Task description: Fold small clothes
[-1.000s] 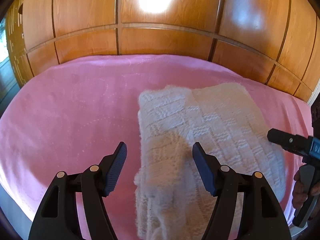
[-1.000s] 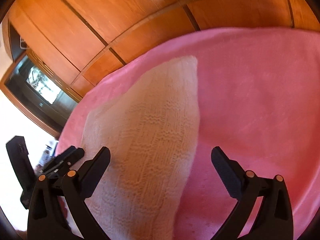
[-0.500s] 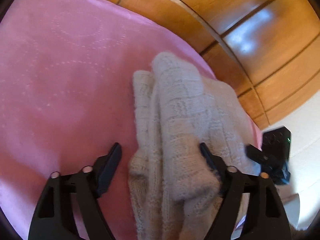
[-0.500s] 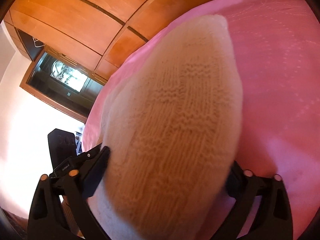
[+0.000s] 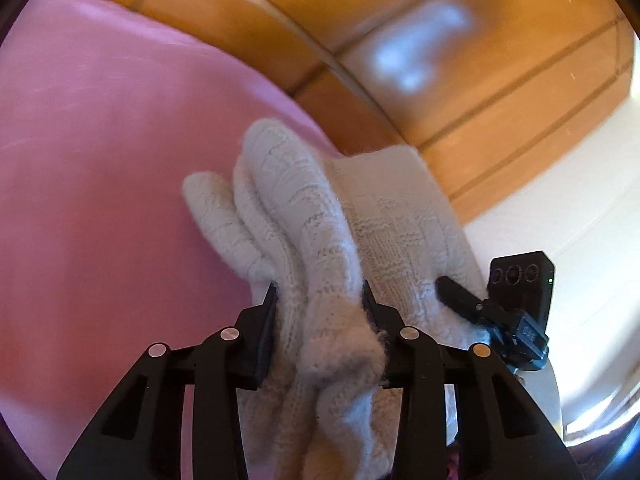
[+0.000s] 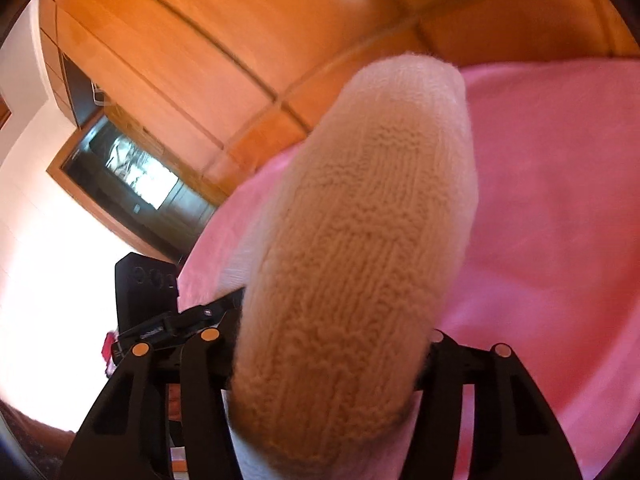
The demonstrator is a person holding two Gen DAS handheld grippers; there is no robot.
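Note:
A cream knitted garment (image 5: 320, 216) lies folded on a pink blanket (image 5: 100, 160). My left gripper (image 5: 320, 304) is shut on the garment's near edge, which bunches thickly between the pads. In the right wrist view the same garment (image 6: 360, 240) bulges up between the fingers of my right gripper (image 6: 332, 344), which is shut on its other near edge. The right gripper's fingertips are hidden by the knit. The right gripper also shows in the left wrist view (image 5: 500, 312), at the garment's right side.
A wooden panelled wardrobe (image 5: 440, 60) stands behind the bed. The pink blanket (image 6: 560, 200) spreads to the right in the right wrist view. A dark framed opening (image 6: 132, 184) and a bright white wall lie to the left there.
Both grippers moved in over the garment's near edge and closed on it. The knit now bunches up between the fingers and its near side has lifted.

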